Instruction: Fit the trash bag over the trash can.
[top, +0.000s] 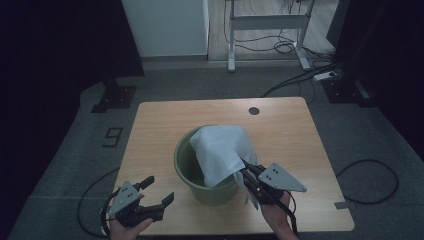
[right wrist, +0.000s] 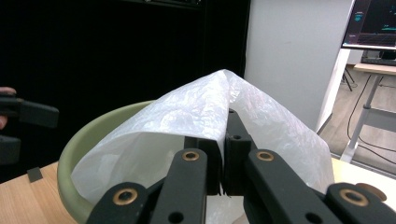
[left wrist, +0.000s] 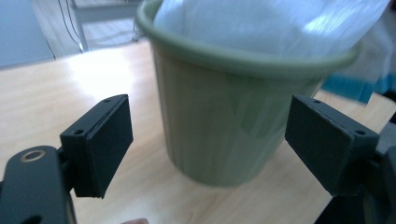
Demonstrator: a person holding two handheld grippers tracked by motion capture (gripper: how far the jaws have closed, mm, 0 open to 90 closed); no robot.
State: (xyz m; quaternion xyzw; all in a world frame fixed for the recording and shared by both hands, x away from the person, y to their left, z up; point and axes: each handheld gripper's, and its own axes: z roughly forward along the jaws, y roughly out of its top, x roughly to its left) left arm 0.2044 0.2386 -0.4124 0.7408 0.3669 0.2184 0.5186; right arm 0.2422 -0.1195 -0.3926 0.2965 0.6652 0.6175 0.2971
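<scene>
Wooden table (top: 290, 130) bears a ribbed green plastic bucket (top: 192, 175) at centre-near. Crinkly white bag (top: 220, 147) drapes its rim, pinched by the right gripper (top: 246, 172), jaws clamped. Left gripper (top: 159, 191) hangs near-left, jaws agape, empty. Lining underway; next likely needs the left to catch the opposite edge.

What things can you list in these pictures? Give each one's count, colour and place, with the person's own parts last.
bucket: one, green, middle of the table
plastic bag: one, white, draped over the bucket, pinched at its near edge
table: one, light wood, on grey floor
desk frame: one, white, far back
cables: several, black, on the floor
left tongs: open, near left of the bucket
right tongs: shut on the plastic bag
</scene>
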